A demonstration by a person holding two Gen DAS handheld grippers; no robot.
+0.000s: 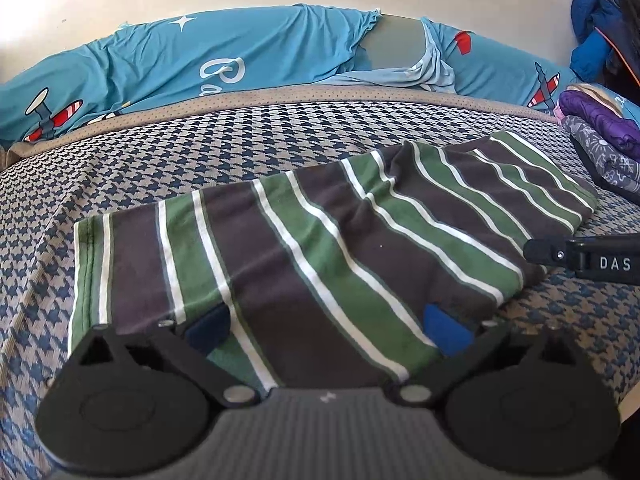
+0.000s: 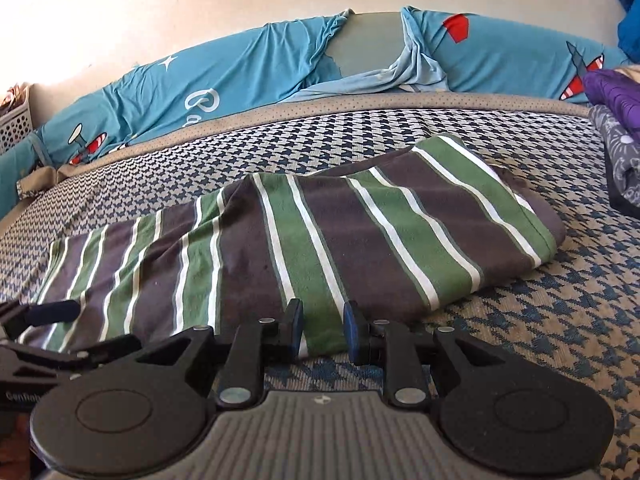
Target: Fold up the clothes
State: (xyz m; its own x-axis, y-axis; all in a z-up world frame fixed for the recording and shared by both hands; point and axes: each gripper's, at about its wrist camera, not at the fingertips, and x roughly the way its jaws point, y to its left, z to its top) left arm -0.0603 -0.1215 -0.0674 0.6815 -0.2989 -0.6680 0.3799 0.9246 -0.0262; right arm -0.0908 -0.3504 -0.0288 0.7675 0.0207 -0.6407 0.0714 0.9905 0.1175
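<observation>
Right wrist: white perforated basket, contents too small to tell.

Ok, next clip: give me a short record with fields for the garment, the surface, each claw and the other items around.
garment: green, brown and white striped cloth, partly folded, lying flat
surface: blue and beige houndstooth bed cover
left claw: open wide, cloth's near edge between its fingers
right claw: jaws narrowly apart at cloth's near edge, no grip seen
behind: turquoise plane-print bedding
far right: folded purple and grey clothes
</observation>
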